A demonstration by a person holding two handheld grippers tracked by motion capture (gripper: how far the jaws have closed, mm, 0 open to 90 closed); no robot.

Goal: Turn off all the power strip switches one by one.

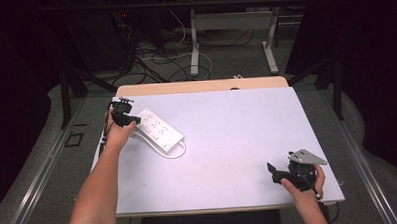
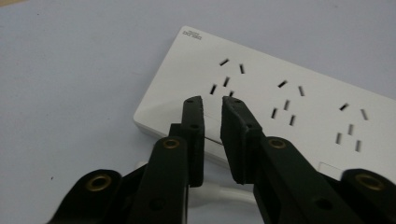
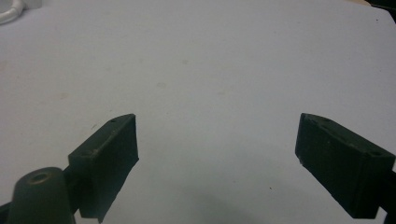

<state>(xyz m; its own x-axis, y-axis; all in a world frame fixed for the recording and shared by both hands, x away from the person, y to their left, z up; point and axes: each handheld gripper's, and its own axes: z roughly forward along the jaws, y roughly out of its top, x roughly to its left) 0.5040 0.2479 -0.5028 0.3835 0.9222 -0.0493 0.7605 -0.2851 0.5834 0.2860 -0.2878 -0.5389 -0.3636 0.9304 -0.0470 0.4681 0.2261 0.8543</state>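
Note:
A white power strip (image 1: 159, 129) with several sockets lies flat at the left of the white tabletop (image 1: 237, 140), its white cable (image 1: 174, 152) looping at its near end. My left gripper (image 1: 135, 120) hovers at the strip's left end. In the left gripper view its jaws (image 2: 212, 100) stand a narrow gap apart over the edge of the strip (image 2: 280, 93), with nothing pinched between them; the cable (image 2: 219, 193) runs beneath them. My right gripper (image 1: 272, 172) rests near the front right corner, jaws (image 3: 217, 135) wide open over bare tabletop.
A wooden table edge (image 1: 200, 86) shows beyond the white top. Behind it are a desk's metal legs (image 1: 194, 47) and tangled floor cables (image 1: 154, 58). A bit of white cable (image 3: 9, 14) shows far off in the right gripper view.

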